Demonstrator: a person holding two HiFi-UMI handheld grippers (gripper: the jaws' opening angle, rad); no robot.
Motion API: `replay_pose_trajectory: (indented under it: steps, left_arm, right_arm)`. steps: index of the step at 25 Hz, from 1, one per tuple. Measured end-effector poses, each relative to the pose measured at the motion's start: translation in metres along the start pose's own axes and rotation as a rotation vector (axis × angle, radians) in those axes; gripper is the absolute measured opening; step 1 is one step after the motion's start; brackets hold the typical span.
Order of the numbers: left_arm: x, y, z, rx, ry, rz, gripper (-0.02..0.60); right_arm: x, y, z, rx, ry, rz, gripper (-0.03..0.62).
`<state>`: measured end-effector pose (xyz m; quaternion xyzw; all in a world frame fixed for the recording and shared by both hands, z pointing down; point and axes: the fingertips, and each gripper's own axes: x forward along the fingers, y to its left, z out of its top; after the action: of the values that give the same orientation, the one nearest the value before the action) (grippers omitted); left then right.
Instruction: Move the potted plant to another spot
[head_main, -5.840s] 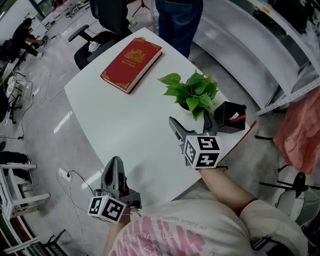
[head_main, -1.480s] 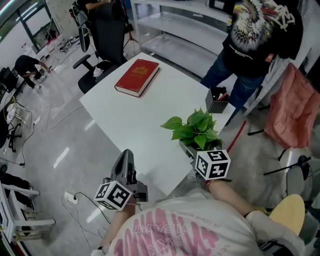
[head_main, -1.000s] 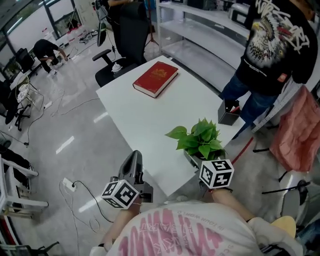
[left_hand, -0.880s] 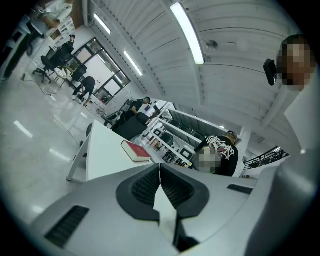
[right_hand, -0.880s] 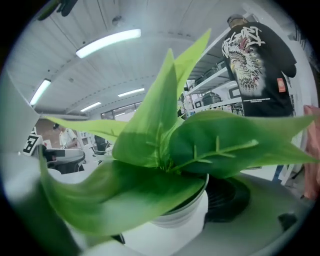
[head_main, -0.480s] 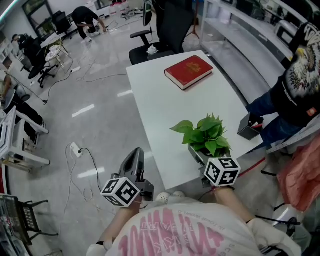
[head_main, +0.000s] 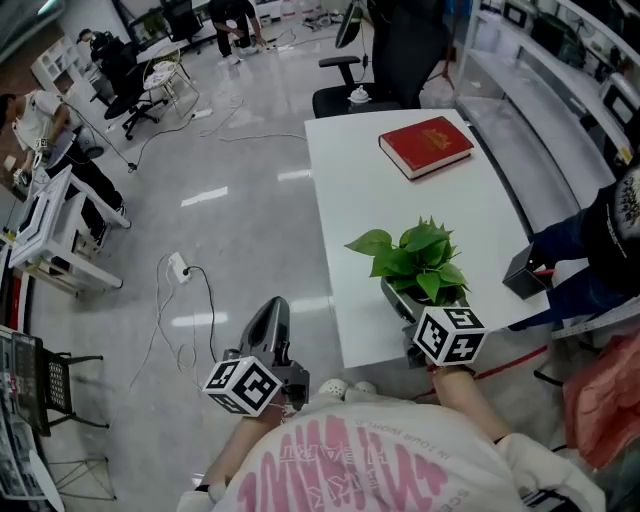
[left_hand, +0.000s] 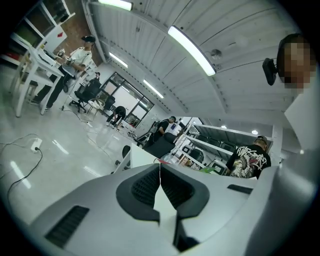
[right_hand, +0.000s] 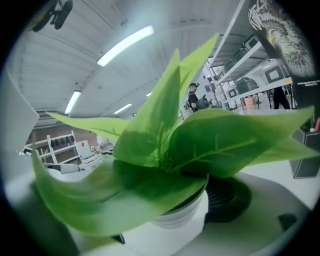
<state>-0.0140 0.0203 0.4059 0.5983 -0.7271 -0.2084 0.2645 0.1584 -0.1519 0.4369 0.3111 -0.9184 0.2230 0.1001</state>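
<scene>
Head view: the potted plant (head_main: 412, 262) stands upright at the near right corner of the white table (head_main: 360, 190), its stem axis vertical, leaves fanning upward and one long leaf reaching left. The right gripper (head_main: 405, 300) comes at its pot from the near side, jaws spread wide around it. The left gripper (head_main: 271, 312) hangs over the floor, left of the table. A red book (head_main: 425, 146) lies at the far end, and a black pen holder (head_main: 525, 272) sits at the right edge.

Left gripper view: the left gripper (left_hand: 160, 172) has its jaws pressed together with nothing between them.

Right gripper view: the right gripper (right_hand: 172, 219) pinches the plant's white pot, the black pad (right_hand: 227, 197) against its right side; leaves fill the frame.
</scene>
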Motion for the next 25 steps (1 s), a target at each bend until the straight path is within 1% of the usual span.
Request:
replay_pose_trajectory:
  steps: [5,9,13,15,18,22,25]
  left_arm:
    - [-0.022,0.002,0.002,-0.001,-0.033,0.015,0.025]
    - [-0.028,0.002,0.005,0.0,-0.051,0.017,0.025]
    - [-0.028,0.009,0.008,-0.02,-0.071,0.024,0.025]
    - [-0.027,0.01,0.007,-0.021,-0.066,0.018,0.025]
    - [-0.02,0.012,0.012,0.016,-0.064,0.0,0.025]
    - [-0.003,0.022,0.027,0.009,-0.055,-0.043,0.025]
    - [0.01,0.028,0.045,0.042,-0.035,-0.093,0.025]
  right_arm:
    - [-0.003,0.025,0.001,-0.025,-0.009,0.049,0.534]
    - [-0.002,0.03,0.005,-0.03,-0.02,0.065,0.534]
    - [0.005,0.036,0.005,-0.037,-0.021,0.082,0.534]
    - [0.006,0.037,0.006,-0.039,-0.026,0.079,0.534]
    - [0.01,0.038,0.01,-0.044,-0.034,0.068,0.534]
    - [0.019,0.043,0.019,-0.051,-0.05,0.035,0.534]
    - [0.026,0.051,0.029,-0.045,-0.075,-0.007,0.535]
